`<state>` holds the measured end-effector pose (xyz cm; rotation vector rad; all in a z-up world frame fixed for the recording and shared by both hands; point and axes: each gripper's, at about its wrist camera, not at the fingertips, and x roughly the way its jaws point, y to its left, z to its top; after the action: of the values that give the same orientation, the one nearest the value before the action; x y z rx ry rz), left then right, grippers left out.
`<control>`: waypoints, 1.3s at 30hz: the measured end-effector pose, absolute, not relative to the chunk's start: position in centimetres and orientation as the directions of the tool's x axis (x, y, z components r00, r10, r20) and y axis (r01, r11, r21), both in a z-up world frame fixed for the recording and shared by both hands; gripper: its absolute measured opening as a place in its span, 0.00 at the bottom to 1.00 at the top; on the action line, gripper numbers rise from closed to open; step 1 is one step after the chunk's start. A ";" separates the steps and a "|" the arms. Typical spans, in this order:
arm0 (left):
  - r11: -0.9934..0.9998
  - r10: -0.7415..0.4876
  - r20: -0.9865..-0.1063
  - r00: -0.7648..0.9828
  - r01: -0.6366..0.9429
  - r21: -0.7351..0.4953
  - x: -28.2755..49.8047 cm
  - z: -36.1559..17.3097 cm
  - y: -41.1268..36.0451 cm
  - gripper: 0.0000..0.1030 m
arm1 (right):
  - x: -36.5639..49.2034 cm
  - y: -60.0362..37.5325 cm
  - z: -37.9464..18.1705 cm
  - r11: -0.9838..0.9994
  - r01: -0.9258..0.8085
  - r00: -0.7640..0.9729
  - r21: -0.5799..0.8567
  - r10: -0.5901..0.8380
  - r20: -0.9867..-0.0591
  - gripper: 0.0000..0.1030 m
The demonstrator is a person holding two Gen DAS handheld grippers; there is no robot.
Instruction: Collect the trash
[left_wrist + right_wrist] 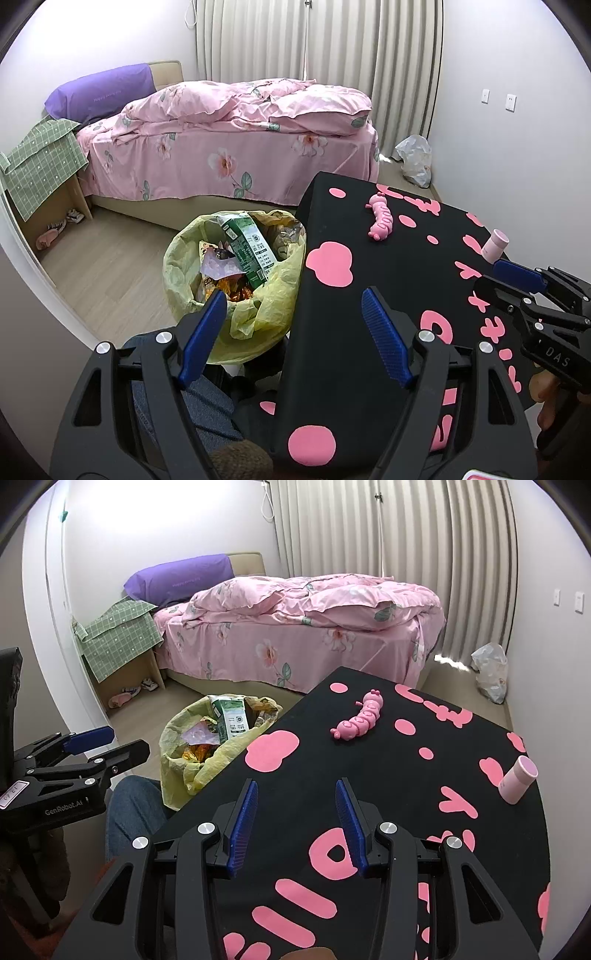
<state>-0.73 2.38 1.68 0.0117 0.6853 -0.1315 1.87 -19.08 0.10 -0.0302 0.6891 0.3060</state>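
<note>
Nearest, the left gripper point(293, 306) hangs with its blue pads spread wide and nothing between them, one pad over the bin's near rim, the other over the table's edge. The right gripper point(295, 801) is over the table point(388, 775), its pads apart and gripping nothing; only black cloth with pink blotches shows in the gap. A knee in blue jeans point(133, 808) sits below, between the left gripper and the bin. Just past the left pads, on the floor against the table's left side, stands the bin point(236, 273), lined with a yellow bag and filled with trash: a green carton point(251, 251) leaning upright, a pale pink paper and orange wrappers beside it. Farther on the table lie a pink caterpillar toy point(360, 716), near the far edge, and a small pink bottle point(517, 779) on its side at the right. Beyond are a bed point(229, 147) with pink floral covers, a purple pillow point(99, 88), a white plastic bag point(415, 158) in the corner and curtains.
</note>
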 end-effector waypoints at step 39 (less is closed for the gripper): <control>0.991 -0.119 -0.628 0.769 0.127 -0.032 -0.6 1.9 3.0 0.70 | 1.8 -18.8 0.1 0.953 -0.293 0.728 0.073 0.272 -0.630 0.41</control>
<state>-0.63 2.96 1.94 0.0126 0.6806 -0.1332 1.84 -18.85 0.09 -0.0321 0.6892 0.3111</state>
